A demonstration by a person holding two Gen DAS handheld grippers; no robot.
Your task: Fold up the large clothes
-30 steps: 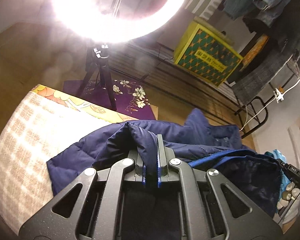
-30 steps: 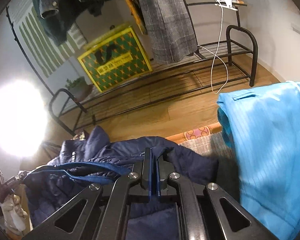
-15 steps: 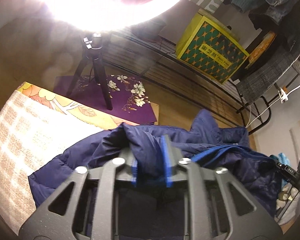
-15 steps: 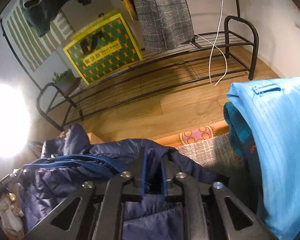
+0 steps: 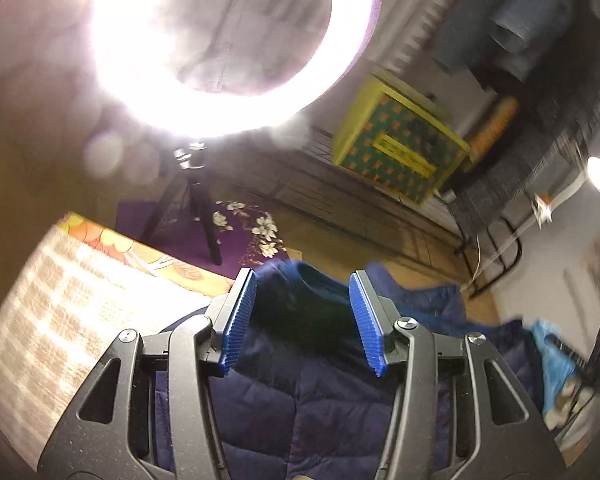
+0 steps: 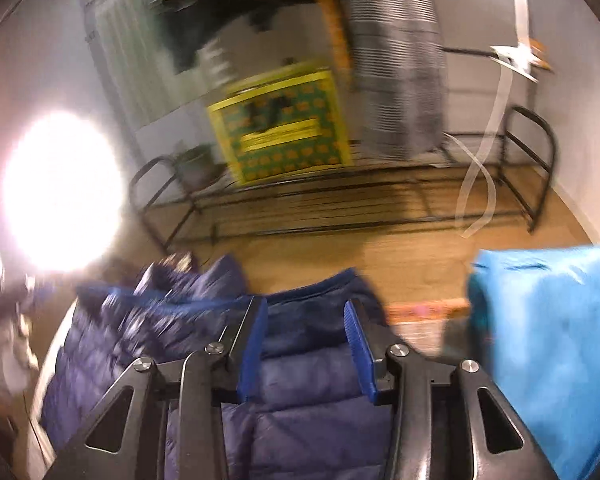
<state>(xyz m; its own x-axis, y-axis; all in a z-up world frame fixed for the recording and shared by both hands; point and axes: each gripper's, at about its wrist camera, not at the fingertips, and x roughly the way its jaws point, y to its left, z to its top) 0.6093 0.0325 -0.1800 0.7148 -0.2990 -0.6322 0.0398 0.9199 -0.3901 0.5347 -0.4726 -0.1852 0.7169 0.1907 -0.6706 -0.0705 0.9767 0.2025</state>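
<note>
Left wrist view: the left claw (image 5: 302,316) stood with its jaws apart, having just been opening. A hump of the navy quilted jacket (image 5: 300,408) rose between the blue pads (image 5: 240,320), though neither pad appeared to press on it. The jacket lay on a checked, light-coloured cover (image 5: 60,320), whether on a bed or a desk I cannot tell, with a flowered edge beyond it. A ring light (image 5: 220,40) on a tripod glared above. Against the far wall a yellow and green patterned box (image 5: 400,152) sat on a low wire rack; its contents could not be seen.

Right wrist view: the right claw (image 6: 306,340) was likewise parted, its jaws having just been opening, with jacket fabric showing between the pads (image 6: 252,348) but seemingly free of them. The jacket spread down and to the left in this blurred picture. A bright blue garment (image 6: 548,340) lay just beside it on the right. The same patterned box stood on the black rack (image 6: 340,208), with clothes hanging above.

My judgement: both claws looked to be letting go of a fold just laid down, so one fold seemed finished and the jacket still bulky. The next move would call for lifting clear without dragging the slippery padding, then finding a fresh edge to take for the following fold. The puffy layers may spring back open.
</note>
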